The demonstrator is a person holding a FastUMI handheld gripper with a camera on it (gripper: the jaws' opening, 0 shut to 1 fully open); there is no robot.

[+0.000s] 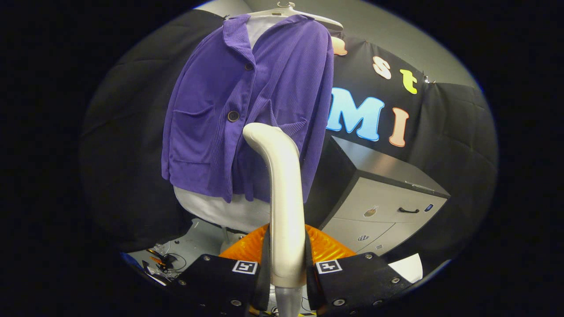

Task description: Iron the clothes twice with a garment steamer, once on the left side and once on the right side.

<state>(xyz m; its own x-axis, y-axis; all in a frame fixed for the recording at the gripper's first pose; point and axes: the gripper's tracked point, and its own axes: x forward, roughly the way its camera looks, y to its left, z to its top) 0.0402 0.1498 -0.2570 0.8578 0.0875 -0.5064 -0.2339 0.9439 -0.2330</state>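
Black cloth booth wall behind; grey cabinet (387,193) off to one side. Purple jacket (246,110) hangs on a hanger (293,13) beyond the fingers: soft, light, likely to sway under pressure. Garment steamer (284,198) (rigid, smooth handle, probably slippery) stands upright. Hand-held gripper (286,268) is closed narrow, both fingers clamping its lower handle, the sensible hold.

The tool (287,268) clamps the steamer handle (282,198), its head against the purple jacket (246,110).
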